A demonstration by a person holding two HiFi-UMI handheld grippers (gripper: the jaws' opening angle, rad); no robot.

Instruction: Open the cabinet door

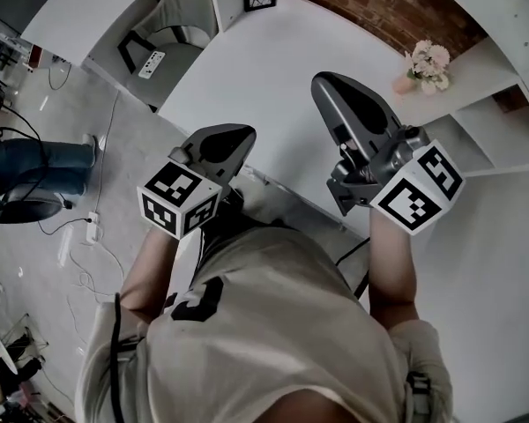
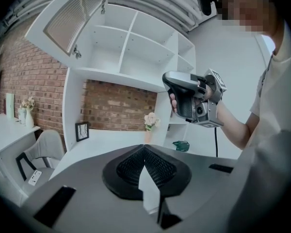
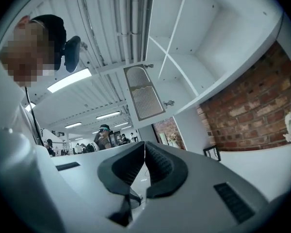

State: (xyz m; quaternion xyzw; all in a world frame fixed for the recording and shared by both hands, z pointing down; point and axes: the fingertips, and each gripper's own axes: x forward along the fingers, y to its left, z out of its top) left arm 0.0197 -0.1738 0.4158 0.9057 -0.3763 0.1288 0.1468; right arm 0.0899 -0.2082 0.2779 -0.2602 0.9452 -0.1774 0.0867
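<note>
Head view: I've got my left gripper (image 1: 244, 133) and right gripper (image 1: 323, 81) up over the white desk's (image 1: 247, 69) near edge. Left gripper view: jaws clenched, nothing between them. The cabinet door (image 2: 70, 18) stands swung open off the shelf unit's (image 2: 136, 47) top left corner. Right gripper view: jaws clenched too, empty.

Red brick wall (image 1: 379, 3) backs the white counter (image 1: 273, 86); a grey padded chair (image 1: 172, 20) stands far left on grey floor (image 1: 62, 122); strip lights (image 3: 68, 80) overhead.
</note>
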